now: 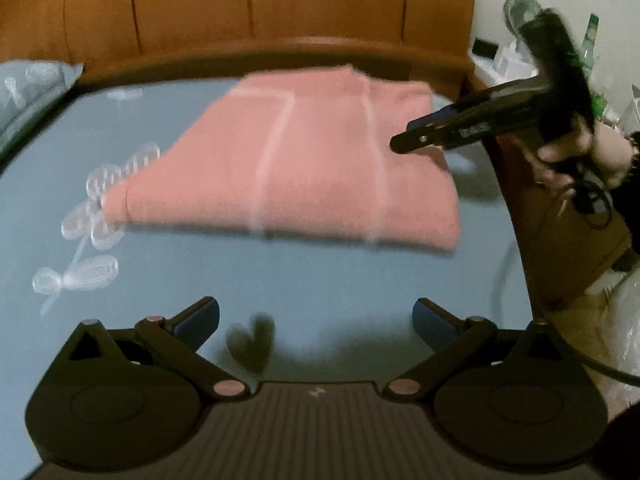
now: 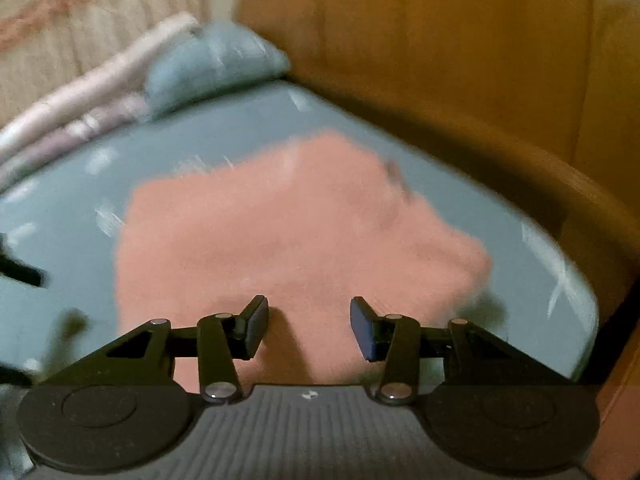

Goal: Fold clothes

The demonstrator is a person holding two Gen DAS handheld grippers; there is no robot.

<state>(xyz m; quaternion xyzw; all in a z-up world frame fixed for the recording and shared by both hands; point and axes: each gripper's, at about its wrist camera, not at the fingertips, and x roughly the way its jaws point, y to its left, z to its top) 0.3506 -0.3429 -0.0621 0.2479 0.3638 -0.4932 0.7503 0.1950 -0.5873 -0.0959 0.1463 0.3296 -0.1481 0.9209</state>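
Note:
A pink garment [image 1: 296, 160] with pale stripes lies folded in a flat rectangle on the blue-grey bed sheet [image 1: 280, 280]. My left gripper [image 1: 316, 320] hovers over bare sheet in front of the garment, jaws wide open and empty. In the left wrist view my right gripper [image 1: 404, 144] is seen from the side, held by a hand [image 1: 580, 152], its tips over the garment's right edge. In the right wrist view the same garment [image 2: 296, 232] fills the middle, and my right gripper [image 2: 310, 324] stands open just above its near edge, nothing between the pads.
A wooden headboard [image 1: 260, 12] rises behind the bed. A blue pillow [image 2: 212, 60] and a striped folded blanket [image 2: 80, 108] lie at the bed's far left corner. A bedside stand with a small fan [image 1: 520, 12] and a bottle [image 1: 590, 40] is on the right.

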